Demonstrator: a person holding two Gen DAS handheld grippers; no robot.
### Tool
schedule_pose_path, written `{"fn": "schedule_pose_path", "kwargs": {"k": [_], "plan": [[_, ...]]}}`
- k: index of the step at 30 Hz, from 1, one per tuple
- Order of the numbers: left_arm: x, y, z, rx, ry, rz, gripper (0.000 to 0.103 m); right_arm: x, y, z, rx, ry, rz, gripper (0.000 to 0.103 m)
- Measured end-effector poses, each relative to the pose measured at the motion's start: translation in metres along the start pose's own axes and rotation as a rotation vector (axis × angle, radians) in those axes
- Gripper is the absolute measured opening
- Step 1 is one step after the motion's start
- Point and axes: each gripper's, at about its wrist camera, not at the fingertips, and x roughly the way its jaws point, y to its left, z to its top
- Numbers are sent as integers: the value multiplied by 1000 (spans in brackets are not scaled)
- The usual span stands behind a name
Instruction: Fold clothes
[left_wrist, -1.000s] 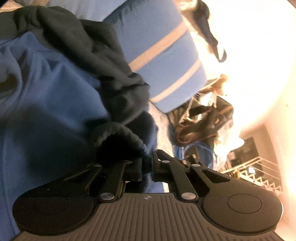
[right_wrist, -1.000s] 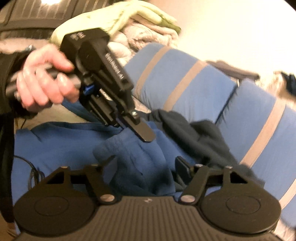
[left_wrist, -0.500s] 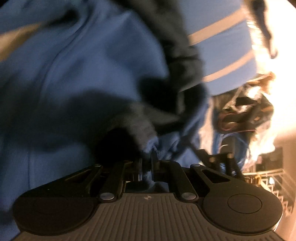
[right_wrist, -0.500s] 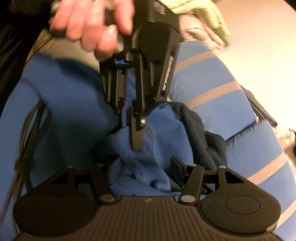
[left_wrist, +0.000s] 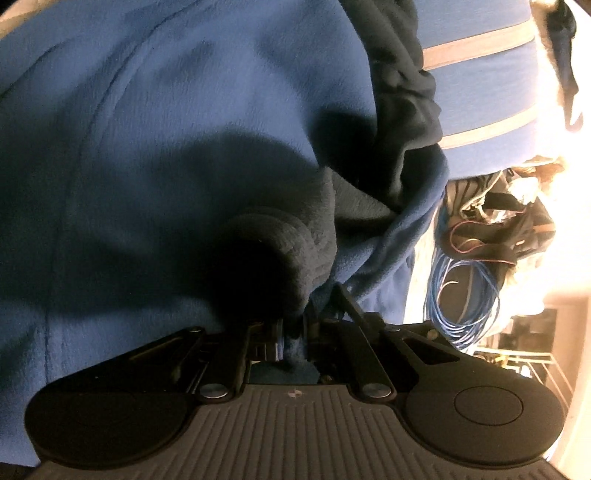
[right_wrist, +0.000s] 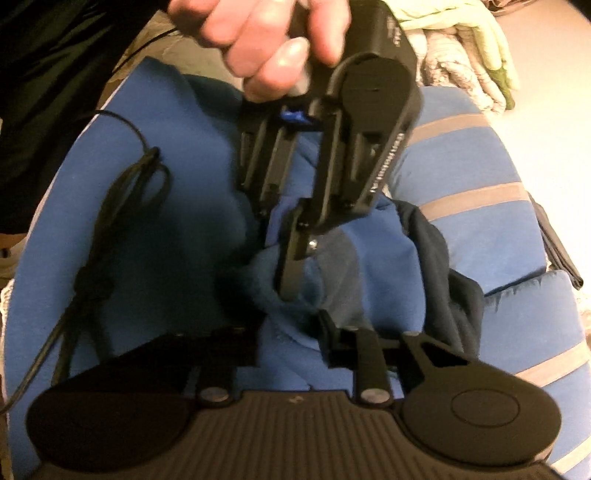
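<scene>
While left gripper (left_wrist: 293, 328) jaws pinch blue fleece (left_wrist: 166, 129), right gripper (right_wrist: 288, 332) (own view) gapes.

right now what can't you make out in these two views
- Left wrist view: the left hand-held gripper fingertips are buried in blue fleece garment.
- Right wrist view: the right hand-held gripper left finger is lost in shadow.
- Garment's full outline: cut off by both frames.
</scene>
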Motion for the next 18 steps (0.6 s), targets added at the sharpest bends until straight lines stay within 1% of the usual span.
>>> {"fn": "schedule_pose_path", "kwargs": {"k": [1, 5, 7, 8, 9, 11, 13, 15, 18], "plan": [[1, 0, 0, -6, 5, -1, 9, 0, 2, 0, -4, 1, 7, 27], [4, 0, 3, -44, 9, -17, 9, 1, 3, 1, 1, 4, 10, 25], [1, 0, 6, -60, 7, -28, 12, 1, -1, 2, 27, -2, -8, 21], [-2, -1, 8, -63, 0, -37, 19, 1, -5, 2, 51, -9, -18, 20], [-7, -4, 10, -59, -16, -48, 35, 0, -9, 3, 83, -18, -33, 17], [-18, -10, 13, -36, -58, -79, 53, -4, -23, 5, 161, -47, -88, 14], [-28, -15, 14, -16, -86, -133, 59, -6, -37, 7, 250, -66, -147, 13], [-34, -18, 15, -15, -85, -195, 68, -6, -51, 8, 341, -67, -203, 12], [-41, -21, 15, -13, -94, -258, 73, -2, -62, 9, 397, -51, -289, 12]]}}
